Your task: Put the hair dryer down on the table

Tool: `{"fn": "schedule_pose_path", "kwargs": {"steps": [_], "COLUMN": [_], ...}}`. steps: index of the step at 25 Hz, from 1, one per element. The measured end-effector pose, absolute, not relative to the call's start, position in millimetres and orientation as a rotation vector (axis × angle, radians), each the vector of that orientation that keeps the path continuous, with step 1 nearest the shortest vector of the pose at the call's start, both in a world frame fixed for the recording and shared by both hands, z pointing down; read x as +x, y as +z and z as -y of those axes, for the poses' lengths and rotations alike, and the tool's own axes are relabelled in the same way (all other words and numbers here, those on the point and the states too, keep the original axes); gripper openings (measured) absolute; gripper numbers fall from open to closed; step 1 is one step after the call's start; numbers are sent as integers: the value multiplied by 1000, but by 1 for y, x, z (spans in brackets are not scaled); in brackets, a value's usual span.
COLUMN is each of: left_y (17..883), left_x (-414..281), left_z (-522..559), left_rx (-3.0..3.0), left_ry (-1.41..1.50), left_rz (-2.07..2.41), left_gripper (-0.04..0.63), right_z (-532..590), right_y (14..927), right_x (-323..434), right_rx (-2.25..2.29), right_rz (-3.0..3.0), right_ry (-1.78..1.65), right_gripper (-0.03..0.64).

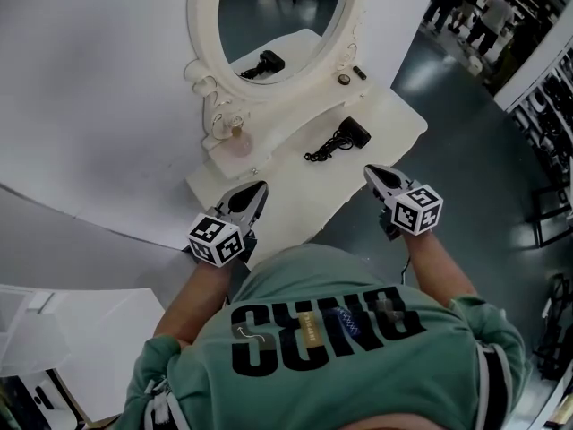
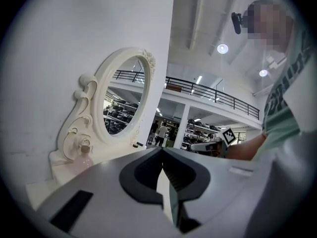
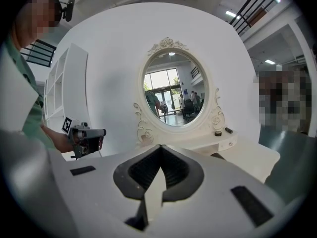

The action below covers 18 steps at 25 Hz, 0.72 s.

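Observation:
The black hair dryer [image 1: 351, 133] lies on the white vanity table [image 1: 394, 119], its cord coiled to the left of it. Neither gripper touches it. In the head view my left gripper [image 1: 259, 189] hovers over the table's near left edge, jaws shut and empty. My right gripper [image 1: 371, 171] hangs at the near right edge, just short of the dryer, also shut with nothing in it. Each gripper view shows its own jaws meeting at the tips, left gripper [image 2: 162, 150] and right gripper [image 3: 160, 147]. The dryer is hidden in both gripper views.
An oval mirror [image 1: 279, 12] in a carved white frame stands at the table's back and reflects the dryer. A pink perfume bottle [image 1: 237, 138] sits at its left foot. A small jar [image 1: 344, 79] and a dark tube [image 1: 359, 73] rest on the shelf. A white shelf unit [image 1: 54, 330] stands lower left.

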State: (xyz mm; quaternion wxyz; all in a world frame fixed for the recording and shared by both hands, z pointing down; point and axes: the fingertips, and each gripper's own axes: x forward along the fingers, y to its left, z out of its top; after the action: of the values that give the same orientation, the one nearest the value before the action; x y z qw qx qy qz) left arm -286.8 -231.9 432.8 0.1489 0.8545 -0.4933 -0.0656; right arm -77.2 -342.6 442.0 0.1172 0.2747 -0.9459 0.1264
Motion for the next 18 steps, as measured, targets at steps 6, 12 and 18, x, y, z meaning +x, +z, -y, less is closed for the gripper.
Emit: {"fn": "schedule_pose_path", "kwargs": {"steps": [6, 12, 18], "left_y": [433, 434, 431], "left_x": [-289, -287, -289], "left_z": [234, 233, 234], "left_rx": [2447, 2448, 2448], "left_ry": [-186, -170, -166], "left_rz": [1429, 1431, 1437], "left_gripper": [11, 11, 11], "right_z": [342, 341, 342], "right_y": [442, 443, 443], "right_x": [-84, -87, -88], "right_rx": [751, 733, 724], "right_rz": [2774, 2760, 2750], "right_ry": [338, 302, 287], "right_gripper": [-6, -6, -6]}}
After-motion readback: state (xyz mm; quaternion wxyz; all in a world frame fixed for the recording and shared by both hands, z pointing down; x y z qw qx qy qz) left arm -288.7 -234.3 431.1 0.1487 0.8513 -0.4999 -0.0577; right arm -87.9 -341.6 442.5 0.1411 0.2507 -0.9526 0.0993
